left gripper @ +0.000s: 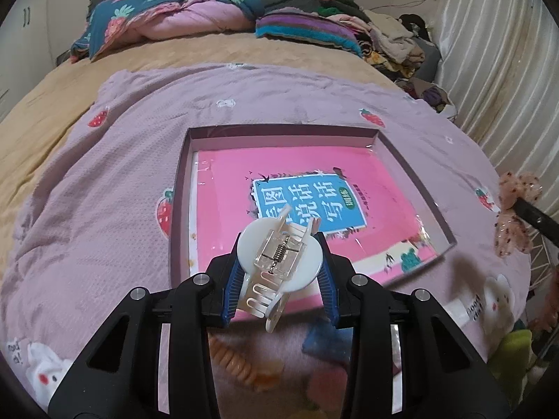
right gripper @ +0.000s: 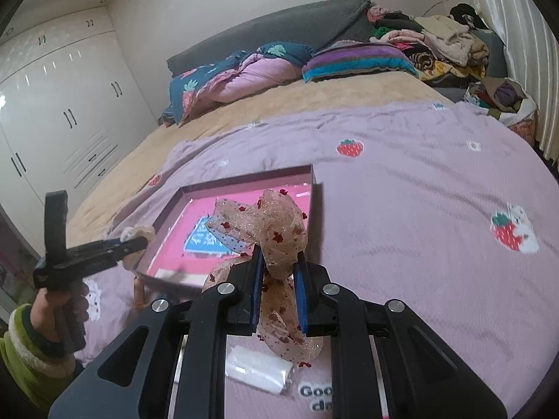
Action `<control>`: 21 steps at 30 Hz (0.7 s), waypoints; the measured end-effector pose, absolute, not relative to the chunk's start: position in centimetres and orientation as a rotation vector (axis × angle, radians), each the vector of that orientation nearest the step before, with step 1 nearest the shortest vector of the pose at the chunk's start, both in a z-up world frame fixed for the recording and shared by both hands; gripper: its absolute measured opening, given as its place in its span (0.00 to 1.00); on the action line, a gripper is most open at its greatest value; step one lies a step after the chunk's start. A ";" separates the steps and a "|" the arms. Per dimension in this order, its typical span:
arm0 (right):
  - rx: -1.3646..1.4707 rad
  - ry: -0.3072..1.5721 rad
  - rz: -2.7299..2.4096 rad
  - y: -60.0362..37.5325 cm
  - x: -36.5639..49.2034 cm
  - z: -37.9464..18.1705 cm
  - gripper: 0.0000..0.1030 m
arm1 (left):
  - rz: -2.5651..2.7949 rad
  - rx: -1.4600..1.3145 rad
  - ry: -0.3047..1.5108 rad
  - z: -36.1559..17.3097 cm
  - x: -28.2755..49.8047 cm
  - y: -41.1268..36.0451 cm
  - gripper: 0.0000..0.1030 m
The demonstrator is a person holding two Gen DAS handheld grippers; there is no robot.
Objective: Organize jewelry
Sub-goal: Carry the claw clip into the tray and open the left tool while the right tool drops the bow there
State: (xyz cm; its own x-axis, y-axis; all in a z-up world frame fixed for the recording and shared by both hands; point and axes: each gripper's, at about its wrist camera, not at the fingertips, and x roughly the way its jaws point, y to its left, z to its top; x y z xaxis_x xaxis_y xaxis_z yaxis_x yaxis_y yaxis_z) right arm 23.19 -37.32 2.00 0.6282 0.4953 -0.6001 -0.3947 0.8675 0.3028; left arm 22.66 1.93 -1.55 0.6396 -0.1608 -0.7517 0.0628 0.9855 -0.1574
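The left gripper (left gripper: pixel 279 276) pinches a white hair clip (left gripper: pixel 277 262) just above the box's (left gripper: pixel 415 188) near edge, nearer than the right gripper (right gripper: pixel 278 272), whose fingers clamp a gauzy bow (right gripper: pixel 276 241) beside the box.

The left gripper (left gripper: pixel 279 272) pointed downward, its blue-padded jaws clamped on a white plastic hair claw clip (left gripper: pixel 277 262). The right gripper (right gripper: pixel 278 272) was pinched tight on a sheer beige ribbon bow with red dots (right gripper: pixel 276 241). A hand (right gripper: pixel 61 310) in a green sleeve (right gripper: pixel 24 352) gripped the left tool's handle at the near left.
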 end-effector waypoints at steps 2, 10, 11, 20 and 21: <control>0.135 0.737 0.513 -36.5 24.1 2.0 0.15 | -0.120 -0.117 0.875 -1.9 23.3 1.8 0.29; 0.130 0.798 0.547 -32.5 27.7 1.0 0.15 | -0.098 -0.111 0.919 -3.4 24.9 1.7 0.29; 0.128 0.805 0.550 -32.1 28.1 0.8 0.15 | -0.099 -0.112 0.924 -3.6 25.0 1.8 0.29; 0.107 0.875 0.524 -29.3 29.2 -1.8 0.23 | -0.073 -0.079 0.892 -2.5 23.5 2.6 0.55; 0.106 0.883 0.526 -29.1 29.1 -2.2 0.27 | -0.070 -0.082 0.891 -2.4 23.3 2.8 0.59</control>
State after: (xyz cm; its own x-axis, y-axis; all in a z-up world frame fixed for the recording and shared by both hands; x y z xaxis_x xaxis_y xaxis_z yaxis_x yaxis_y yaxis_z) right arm 29.09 -29.14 -2.15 0.5176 0.4800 -0.7083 -0.3942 0.8685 0.3005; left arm 23.26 2.78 -2.38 0.6266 -0.0954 -0.7735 0.0273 0.9945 -0.1006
